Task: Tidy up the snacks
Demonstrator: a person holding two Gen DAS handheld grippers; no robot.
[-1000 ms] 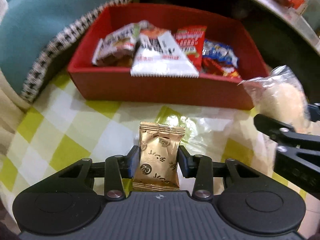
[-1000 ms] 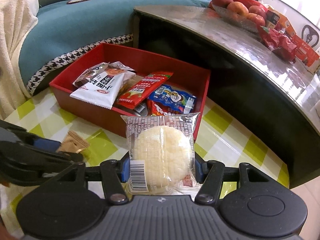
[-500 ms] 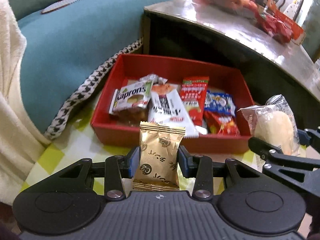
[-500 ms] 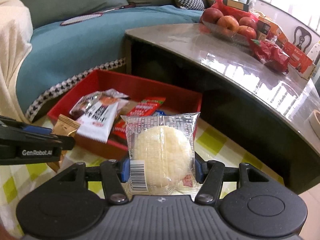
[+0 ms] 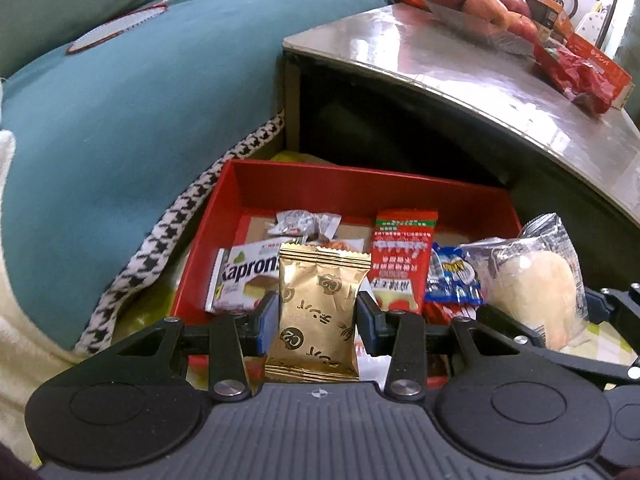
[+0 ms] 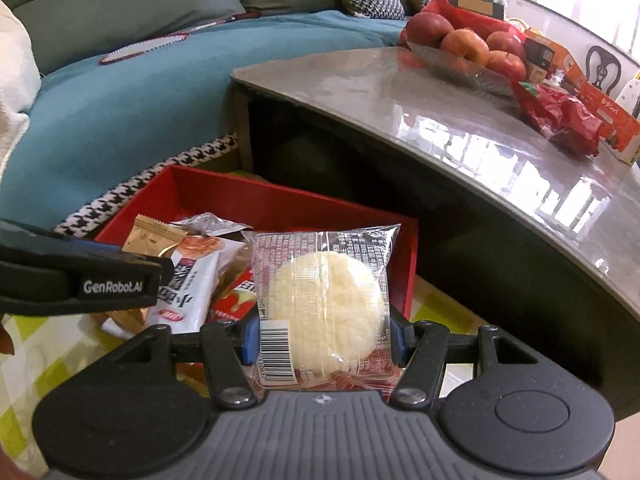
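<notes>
My left gripper (image 5: 318, 320) is shut on a gold snack packet (image 5: 320, 312) and holds it upright above the near edge of the red box (image 5: 360, 188). My right gripper (image 6: 322, 338) is shut on a clear packet with a round white cake (image 6: 326, 300), held over the box's near right side (image 6: 412, 276). That packet also shows at the right of the left wrist view (image 5: 536, 284). The box holds several snack packets: a Kapron bar (image 5: 244, 280), a red packet (image 5: 400, 260), a blue packet (image 5: 452, 280), a white packet (image 6: 188, 292). The left gripper (image 6: 80, 284) shows in the right wrist view.
The box sits on a yellow-and-white checked cloth (image 6: 36, 360). A teal sofa with houndstooth trim (image 5: 120, 120) lies to the left. A dark table with a glossy top (image 6: 440, 100) stands behind the box, with a bowl of apples (image 6: 464, 48) and red bags (image 6: 560, 116).
Both grippers have risen and moved forward over the red box, each still holding its packet. The view now looks higher, over the table top.
</notes>
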